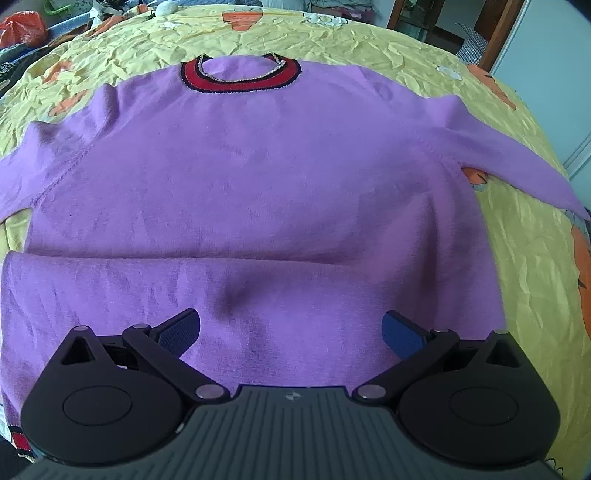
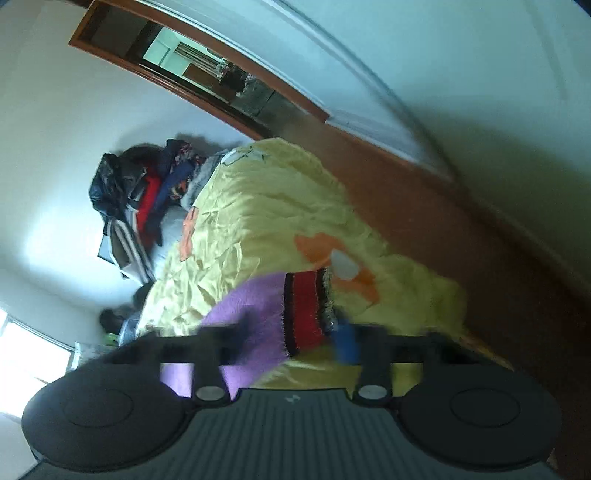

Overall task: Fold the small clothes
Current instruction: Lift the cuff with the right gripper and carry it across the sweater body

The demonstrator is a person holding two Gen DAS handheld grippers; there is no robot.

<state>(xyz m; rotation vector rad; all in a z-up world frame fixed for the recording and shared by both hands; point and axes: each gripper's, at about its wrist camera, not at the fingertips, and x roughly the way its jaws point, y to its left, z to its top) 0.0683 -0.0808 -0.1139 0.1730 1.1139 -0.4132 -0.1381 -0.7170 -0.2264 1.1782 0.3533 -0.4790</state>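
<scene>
A purple sweater (image 1: 258,177) lies flat on the yellow bedspread (image 1: 535,266), its red collar (image 1: 240,79) at the far side. One sleeve (image 1: 517,166) stretches out to the right. A second layer of purple knit (image 1: 110,295) lies across the lower body, with red trim (image 1: 20,439) at the lower left edge. My left gripper (image 1: 291,332) hovers open over that lower part, nothing between its fingers. In the blurred, rolled right wrist view, my right gripper (image 2: 295,338) stands narrow, with a red-striped sleeve cuff (image 2: 304,314) filling the gap and the blue pad (image 2: 345,339) against it.
The bedspread (image 2: 258,206) carries orange carrot prints. A pile of dark and red clothes (image 2: 147,199) sits at the bed's far end. More clutter and a red bag (image 1: 22,29) lie behind the bed. A brown floor (image 2: 443,229) and a doorway (image 2: 207,74) lie beyond the bed's edge.
</scene>
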